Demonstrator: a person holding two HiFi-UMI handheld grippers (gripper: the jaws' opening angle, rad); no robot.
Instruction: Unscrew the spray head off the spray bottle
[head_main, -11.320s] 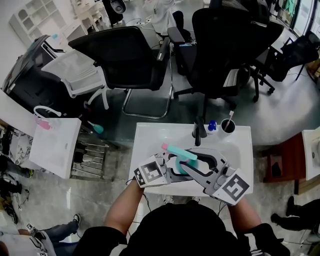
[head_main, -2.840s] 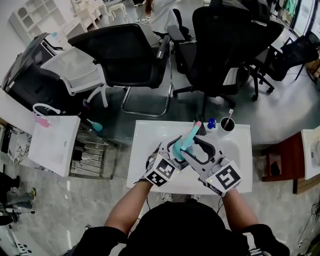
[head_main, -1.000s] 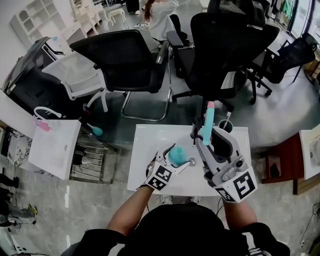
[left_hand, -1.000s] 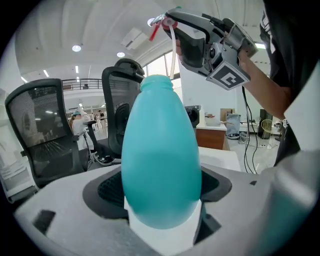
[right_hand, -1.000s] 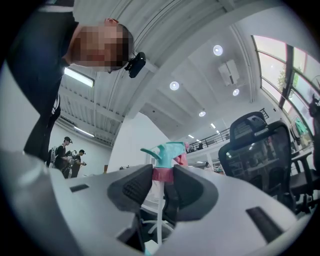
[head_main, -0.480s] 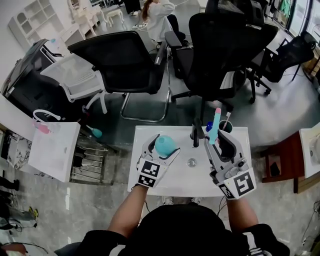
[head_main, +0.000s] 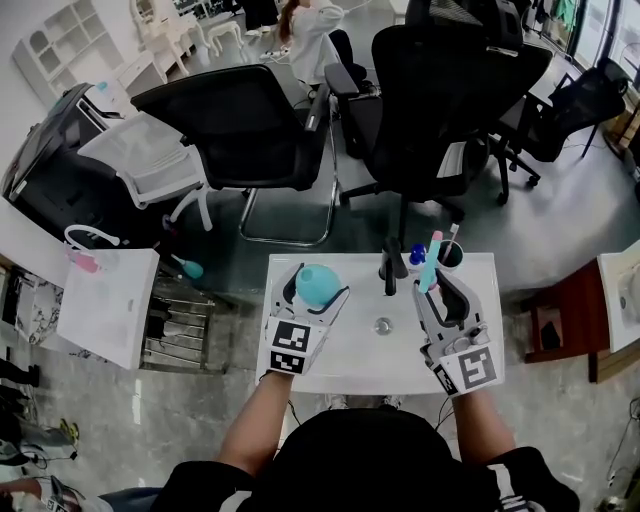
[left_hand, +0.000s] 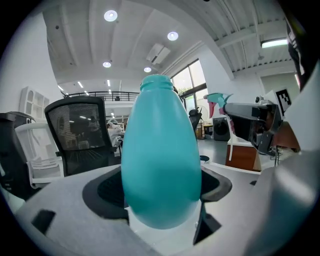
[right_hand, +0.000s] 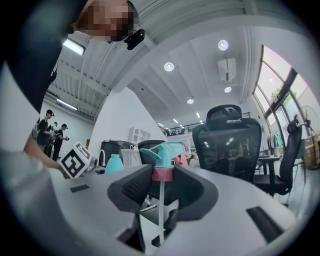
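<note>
The left gripper (head_main: 312, 290) jaws hold the open bottle (left_hand: 160, 160). The right gripper (head_main: 432, 287) jaws pinch the spray head (right_hand: 165, 152). Tilting the bottle could spill it.

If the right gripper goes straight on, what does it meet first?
Probably the cup, just ahead of the right gripper and its spray head. Height is unclear, so it might pass above.

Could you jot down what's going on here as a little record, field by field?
Left gripper: shut on teal egg-shaped plastic bottle, neck open
Right gripper: shut on teal spray head with pink collar and white tube
Task state: head already off the bottle
Below: white washbasin with black tap
</note>
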